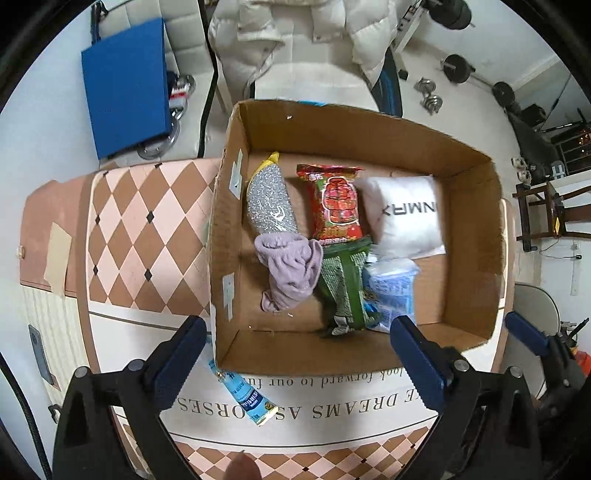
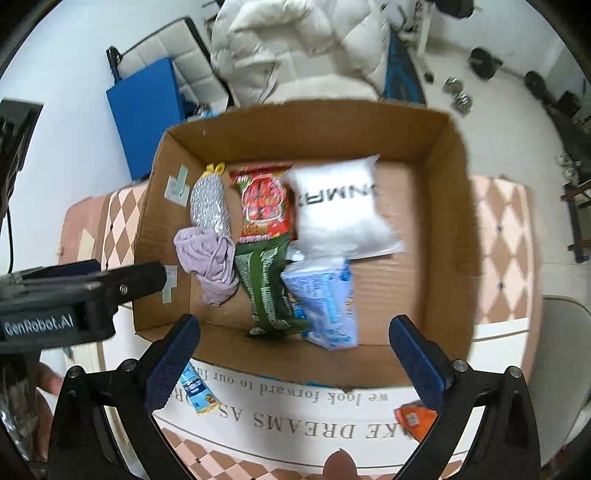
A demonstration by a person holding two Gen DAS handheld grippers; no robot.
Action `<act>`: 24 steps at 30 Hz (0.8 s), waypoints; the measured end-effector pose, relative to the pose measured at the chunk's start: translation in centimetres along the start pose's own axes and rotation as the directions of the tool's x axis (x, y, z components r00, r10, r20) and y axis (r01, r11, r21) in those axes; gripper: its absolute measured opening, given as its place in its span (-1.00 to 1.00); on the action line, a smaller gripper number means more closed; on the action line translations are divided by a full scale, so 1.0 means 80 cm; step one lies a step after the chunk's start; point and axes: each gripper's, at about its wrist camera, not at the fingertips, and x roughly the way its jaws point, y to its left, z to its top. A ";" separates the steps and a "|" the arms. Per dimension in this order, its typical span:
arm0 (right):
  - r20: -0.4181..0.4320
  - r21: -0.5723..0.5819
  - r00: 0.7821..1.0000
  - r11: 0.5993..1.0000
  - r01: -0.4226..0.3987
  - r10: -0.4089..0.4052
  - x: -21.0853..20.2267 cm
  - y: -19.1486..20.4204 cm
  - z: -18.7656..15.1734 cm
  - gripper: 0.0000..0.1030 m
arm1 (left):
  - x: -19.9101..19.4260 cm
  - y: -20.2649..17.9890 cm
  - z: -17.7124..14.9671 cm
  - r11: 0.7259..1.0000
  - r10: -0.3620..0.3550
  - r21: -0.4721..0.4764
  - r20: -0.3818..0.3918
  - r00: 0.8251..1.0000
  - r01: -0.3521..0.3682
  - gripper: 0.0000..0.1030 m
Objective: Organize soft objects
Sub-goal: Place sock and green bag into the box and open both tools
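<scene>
An open cardboard box (image 1: 476, 236) (image 2: 443, 236) holds a silver packet (image 1: 271, 201) (image 2: 208, 203), a red snack bag (image 1: 338, 205) (image 2: 264, 203), a white pillow pack (image 1: 404, 218) (image 2: 341, 210), a lilac cloth (image 1: 291, 269) (image 2: 208, 258), a green bag (image 1: 345, 288) (image 2: 267, 284) and a blue-white pack (image 1: 393, 291) (image 2: 325, 302). My left gripper (image 1: 299, 354) is open and empty over the box's near wall. My right gripper (image 2: 295, 350) is open and empty over the same wall. The left gripper also shows in the right wrist view (image 2: 110, 284), at the box's left wall.
A blue-white tube (image 1: 245, 397) (image 2: 197, 391) lies on the tablecloth before the box. An orange packet (image 2: 415, 417) lies at the front right. The checked tablecloth (image 1: 140, 229) covers the table. A white jacket (image 1: 295, 33), a blue board (image 1: 125, 85) and dumbbells (image 1: 430, 96) lie beyond.
</scene>
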 end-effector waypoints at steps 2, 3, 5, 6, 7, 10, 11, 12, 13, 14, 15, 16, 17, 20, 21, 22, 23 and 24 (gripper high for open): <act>0.032 -0.010 0.998 0.999 0.047 -0.047 -0.017 -0.001 -0.007 1.00 | -0.011 -0.002 -0.010 1.000 0.010 0.000 0.028 1.000 -0.010 0.98; 0.038 -0.008 0.998 0.998 0.058 -0.058 -0.022 -0.003 -0.009 1.00 | -0.017 -0.004 -0.016 1.000 0.018 0.002 0.045 0.999 -0.018 0.98; 0.050 0.010 0.996 0.997 0.079 -0.079 -0.033 -0.007 -0.017 1.00 | -0.028 -0.008 -0.028 0.999 0.042 0.012 0.080 0.996 -0.044 0.98; 0.053 0.018 0.995 0.996 0.084 -0.085 -0.038 -0.009 -0.020 1.00 | -0.033 -0.010 -0.033 0.999 0.050 0.016 0.091 0.995 -0.051 0.98; 0.055 0.028 0.994 0.995 0.094 -0.096 -0.044 -0.012 -0.024 1.00 | -0.038 -0.012 -0.039 0.998 0.055 0.019 0.105 0.993 -0.057 0.98; 0.066 0.033 0.989 0.991 0.131 -0.133 -0.058 -0.013 -0.036 1.00 | -0.052 -0.015 -0.056 0.998 0.060 0.015 0.140 0.988 -0.063 0.98; 0.073 0.032 0.988 0.990 0.137 -0.139 -0.062 -0.013 -0.041 1.00 | -0.055 -0.016 -0.062 0.998 0.058 0.015 0.148 0.987 -0.060 0.98; 0.079 0.033 0.986 0.989 0.142 -0.144 -0.067 -0.013 -0.046 1.00 | -0.058 -0.016 -0.067 0.998 0.053 0.015 0.155 0.986 -0.056 0.98; 0.081 0.032 0.986 0.989 0.143 -0.145 -0.071 -0.012 -0.049 1.00 | -0.061 -0.017 -0.071 0.999 0.050 0.014 0.160 0.986 -0.052 0.98; 0.084 0.032 0.986 0.989 0.144 -0.146 -0.075 -0.012 -0.053 1.00 | -0.063 -0.017 -0.075 0.999 0.046 0.012 0.166 0.985 -0.049 0.98; 0.090 0.031 0.985 0.989 0.146 -0.148 -0.080 -0.011 -0.058 1.00 | -0.066 -0.017 -0.079 0.999 0.044 0.011 0.175 0.984 -0.047 0.98; 0.095 0.029 0.984 0.989 0.148 -0.150 -0.084 -0.010 -0.061 1.00 | -0.071 -0.017 -0.084 0.999 0.044 0.008 0.186 0.981 -0.047 0.98; 0.100 0.029 0.983 0.988 0.149 -0.151 -0.087 -0.009 -0.064 1.00 | -0.073 -0.017 -0.087 0.999 0.044 0.008 0.194 0.980 -0.047 0.98; 0.120 0.030 0.982 0.989 0.145 -0.147 -0.100 -0.006 -0.076 1.00 | -0.082 -0.016 -0.096 0.999 0.046 0.007 0.220 0.974 -0.049 0.98; 0.126 0.032 0.982 0.990 0.140 -0.143 -0.104 -0.005 -0.080 1.00 | -0.085 -0.016 -0.099 0.999 0.047 0.007 0.226 0.973 -0.050 0.98; 0.130 0.033 0.981 0.990 0.138 -0.141 -0.106 -0.004 -0.082 1.00 | -0.087 -0.016 -0.101 0.999 0.047 0.006 0.232 0.971 -0.050 0.98; 0.137 0.033 0.981 0.990 0.134 -0.138 -0.110 -0.002 -0.085 1.00 | -0.089 -0.015 -0.103 0.999 0.047 0.005 0.235 0.971 -0.049 0.98; 0.144 0.033 0.980 0.991 0.132 -0.135 -0.114 -0.001 -0.089 1.00 | -0.090 -0.015 -0.105 0.999 0.044 0.004 0.238 0.970 -0.047 0.98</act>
